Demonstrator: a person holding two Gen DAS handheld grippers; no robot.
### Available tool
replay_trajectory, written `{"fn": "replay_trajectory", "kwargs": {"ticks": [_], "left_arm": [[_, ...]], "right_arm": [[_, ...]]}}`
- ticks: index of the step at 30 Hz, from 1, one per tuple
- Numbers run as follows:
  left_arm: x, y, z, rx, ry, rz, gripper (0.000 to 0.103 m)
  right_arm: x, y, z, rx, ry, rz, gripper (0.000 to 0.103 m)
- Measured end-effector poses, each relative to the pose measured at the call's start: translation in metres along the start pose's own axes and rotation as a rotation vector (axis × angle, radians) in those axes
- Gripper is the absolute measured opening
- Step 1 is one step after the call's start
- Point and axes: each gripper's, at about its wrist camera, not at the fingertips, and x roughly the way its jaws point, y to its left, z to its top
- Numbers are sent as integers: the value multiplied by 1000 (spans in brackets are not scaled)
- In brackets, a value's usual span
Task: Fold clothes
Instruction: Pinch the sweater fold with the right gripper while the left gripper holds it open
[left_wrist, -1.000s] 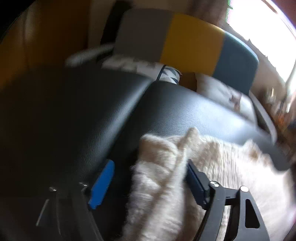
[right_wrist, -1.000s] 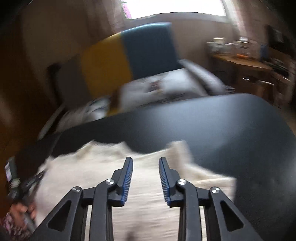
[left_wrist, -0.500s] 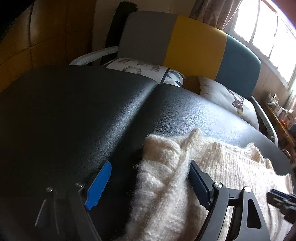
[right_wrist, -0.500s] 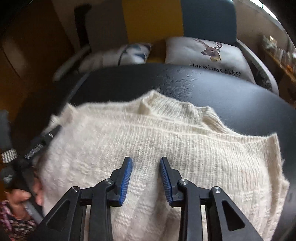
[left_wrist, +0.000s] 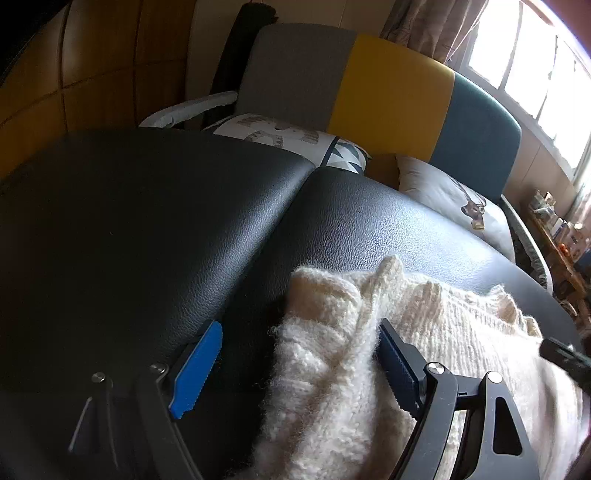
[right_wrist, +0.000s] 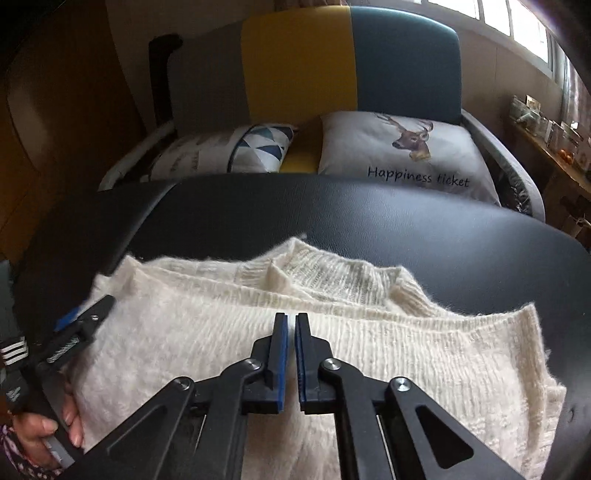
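A cream knitted sweater lies spread on a black padded surface, neckline towards the far side. My right gripper hovers over the sweater's middle with its jaws shut and only a thin slit between the blue pads; I see no cloth pinched there. My left gripper stands open at the sweater's left edge. A raised fold of knit lies between its fingers, against the right pad, while the left pad is over bare black leather. The left gripper also shows at the right wrist view's left edge.
Behind the black surface stands a sofa with a grey, yellow and teal back, bearing a deer cushion and a triangle-patterned cushion. Wood panelling is on the left, a cluttered shelf on the right. A person's hand holds the left gripper.
The right gripper swept left from the sweater's right end to its middle, then its jaws closed. The left gripper stayed put, still open around the fold.
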Motion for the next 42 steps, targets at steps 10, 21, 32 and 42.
{"fn": "replay_trajectory", "kwargs": {"ticks": [10, 21, 32, 42], "left_arm": [[2, -2, 0, 2, 2, -1, 84], [3, -2, -1, -3, 2, -5, 85], [-2, -2, -1, -8, 19, -11, 84], [-48, -72, 6, 282, -37, -53, 84]], "right_arm": [[2, -29, -11, 121, 76, 137, 28], [3, -11, -10, -74, 51, -1, 3], [30, -30, -29, -67, -57, -2, 4], [27, -41, -27, -7, -80, 66, 3]]}}
